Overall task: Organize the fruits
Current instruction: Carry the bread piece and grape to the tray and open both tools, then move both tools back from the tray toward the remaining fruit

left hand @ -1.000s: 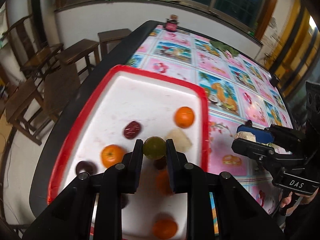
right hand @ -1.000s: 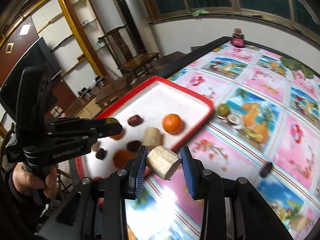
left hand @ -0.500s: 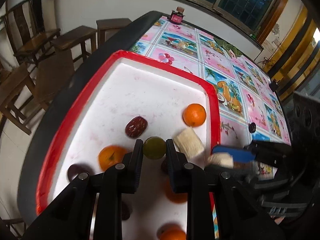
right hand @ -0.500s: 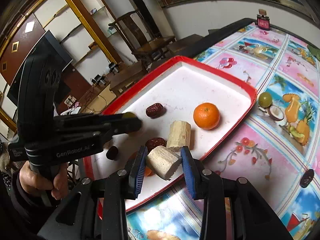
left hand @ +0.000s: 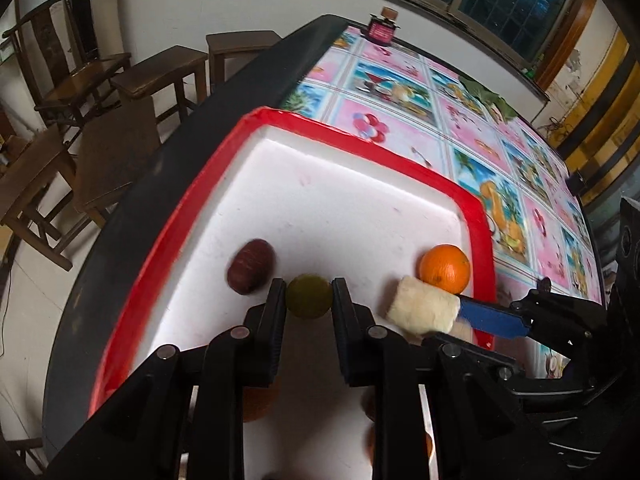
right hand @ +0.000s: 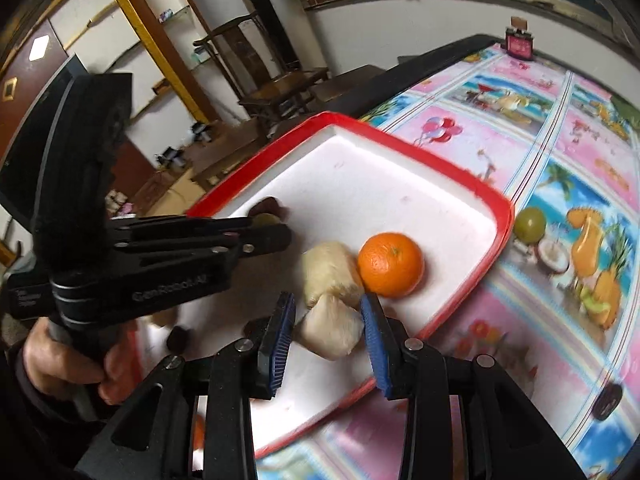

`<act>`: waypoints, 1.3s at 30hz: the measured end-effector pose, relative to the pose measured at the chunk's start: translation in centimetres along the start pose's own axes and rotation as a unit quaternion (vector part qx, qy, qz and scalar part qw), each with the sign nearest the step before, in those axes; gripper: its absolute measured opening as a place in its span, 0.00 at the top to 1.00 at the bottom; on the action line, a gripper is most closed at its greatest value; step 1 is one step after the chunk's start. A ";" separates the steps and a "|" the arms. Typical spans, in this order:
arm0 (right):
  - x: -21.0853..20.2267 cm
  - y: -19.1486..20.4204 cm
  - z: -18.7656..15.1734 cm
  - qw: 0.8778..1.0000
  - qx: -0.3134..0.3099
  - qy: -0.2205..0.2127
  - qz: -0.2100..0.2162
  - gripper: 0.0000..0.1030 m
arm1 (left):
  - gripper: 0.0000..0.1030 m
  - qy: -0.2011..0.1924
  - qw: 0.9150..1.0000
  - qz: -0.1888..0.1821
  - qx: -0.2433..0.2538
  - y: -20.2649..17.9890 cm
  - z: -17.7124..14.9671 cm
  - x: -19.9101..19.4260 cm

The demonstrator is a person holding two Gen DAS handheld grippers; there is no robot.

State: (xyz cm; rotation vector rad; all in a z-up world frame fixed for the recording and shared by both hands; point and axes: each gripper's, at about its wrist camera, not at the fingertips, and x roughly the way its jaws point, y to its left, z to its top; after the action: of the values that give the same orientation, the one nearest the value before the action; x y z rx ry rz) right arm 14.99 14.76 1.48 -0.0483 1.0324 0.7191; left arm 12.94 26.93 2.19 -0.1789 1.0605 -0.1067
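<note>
A white tray with a red rim [left hand: 360,136] [right hand: 440,160] lies at the table's left edge. My left gripper [left hand: 309,294] is shut on a small round green fruit [left hand: 309,296], low over the tray beside a dark red date [left hand: 251,266]. My right gripper [right hand: 328,300] has its blue pads closing on a pale peeled cane chunk [right hand: 330,330], held just above the tray floor. Another pale chunk [right hand: 326,268] [left hand: 424,310] lies right ahead of it, against an orange [right hand: 390,264] [left hand: 444,268]. A hand holds the left gripper's handle.
A second green fruit [right hand: 530,220] sits on the patterned tablecloth just outside the tray's right rim, and a dark fruit [right hand: 608,400] lies nearer me. More oranges and dark fruits lie under the grippers. A small red jar [left hand: 382,30] stands at the far end; wooden chairs [left hand: 132,84] stand left.
Both grippers came forward and down over the tray. The right one carried its pale chunk from above the tablecloth to inside the rim; the left kept the green fruit.
</note>
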 end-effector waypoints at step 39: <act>-9.6 1.2 -6.5 0.997 0.006 -0.077 -0.007 0.25 | 0.33 -0.041 0.995 0.070 0.056 -3.3 -3.3 -3.3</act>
State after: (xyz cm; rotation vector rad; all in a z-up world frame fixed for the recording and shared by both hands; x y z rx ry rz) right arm 6.43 8.30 5.98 0.0110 0.8880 0.6934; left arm 8.42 23.97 4.06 -0.0072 0.9786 -0.0319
